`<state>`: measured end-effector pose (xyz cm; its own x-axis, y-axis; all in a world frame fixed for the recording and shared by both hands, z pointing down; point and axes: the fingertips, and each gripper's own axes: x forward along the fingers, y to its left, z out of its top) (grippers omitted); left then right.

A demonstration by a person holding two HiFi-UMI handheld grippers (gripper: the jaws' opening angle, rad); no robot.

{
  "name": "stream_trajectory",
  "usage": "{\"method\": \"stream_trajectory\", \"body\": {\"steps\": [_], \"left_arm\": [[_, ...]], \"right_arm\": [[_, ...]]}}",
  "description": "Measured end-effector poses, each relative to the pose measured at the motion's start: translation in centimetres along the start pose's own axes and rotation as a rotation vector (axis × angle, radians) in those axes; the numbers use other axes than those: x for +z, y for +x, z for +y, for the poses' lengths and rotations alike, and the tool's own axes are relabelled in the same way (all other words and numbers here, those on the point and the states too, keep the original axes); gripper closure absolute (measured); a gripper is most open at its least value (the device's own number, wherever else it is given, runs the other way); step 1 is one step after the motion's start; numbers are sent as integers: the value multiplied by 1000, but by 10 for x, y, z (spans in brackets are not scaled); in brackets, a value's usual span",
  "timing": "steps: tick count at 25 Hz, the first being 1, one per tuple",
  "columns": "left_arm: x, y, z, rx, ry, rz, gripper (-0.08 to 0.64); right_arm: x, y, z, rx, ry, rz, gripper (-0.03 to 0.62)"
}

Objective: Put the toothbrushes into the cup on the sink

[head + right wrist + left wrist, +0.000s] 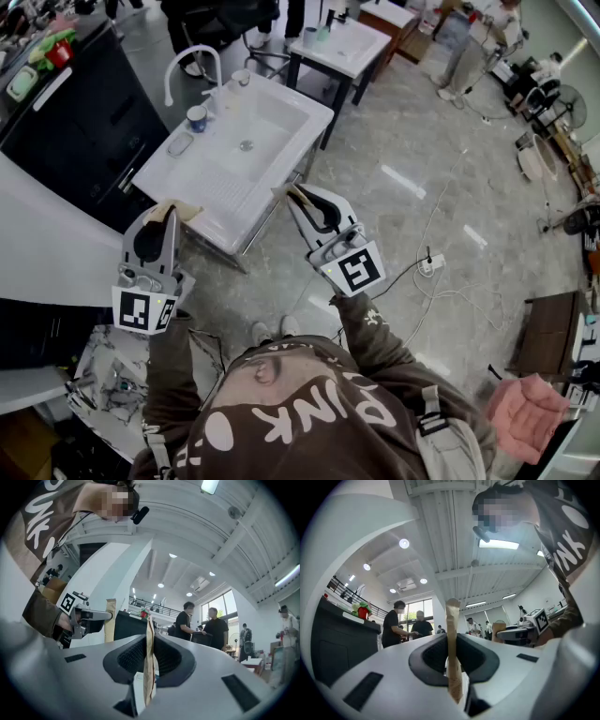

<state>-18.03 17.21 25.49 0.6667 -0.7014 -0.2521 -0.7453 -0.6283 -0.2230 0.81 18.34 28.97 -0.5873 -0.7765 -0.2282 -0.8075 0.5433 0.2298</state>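
In the head view a white sink point(211, 192) stands just ahead of me, with a curved faucet point(192, 66) at its back edge. A small blue cup point(197, 117) sits on the rim beside the faucet, and an oval dish point(180, 143) lies near it. I cannot make out any toothbrush. My left gripper point(172, 210) hovers at the sink's near left corner, shut with nothing in it. My right gripper point(292, 192) is over the near right edge, also shut and empty. In both gripper views the tan pads point(453, 667) point(149, 667) press flat together and point up toward the ceiling.
A black counter point(84, 122) with a green and red toy point(52, 47) runs along the left. A small white table point(342, 42) stands behind the sink. Cables and a power strip point(431, 264) lie on the floor at right. People stand in the background.
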Motion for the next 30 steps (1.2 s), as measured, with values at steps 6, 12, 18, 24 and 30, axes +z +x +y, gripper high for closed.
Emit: {"method": "stream_trajectory", "body": {"steps": [6,12,18,24,30], "left_arm": [[0,4,3,0,-3,0,520],[-7,3,16,-5,-11,-2,520],[-11,0,34,-15,-24,-13,520],[-21,1,49,-27,-46,-20,520],[-35,21,61,-30,-48,-15,520]], "right_arm": [[0,5,-2,3,2,2,535],[-4,20,3,24,14,4,532],[-2,37,14,22,-11,6,534],[-6,52,21,11,-34,13,534],[-21,69,4,7,-27,25,534]]}}
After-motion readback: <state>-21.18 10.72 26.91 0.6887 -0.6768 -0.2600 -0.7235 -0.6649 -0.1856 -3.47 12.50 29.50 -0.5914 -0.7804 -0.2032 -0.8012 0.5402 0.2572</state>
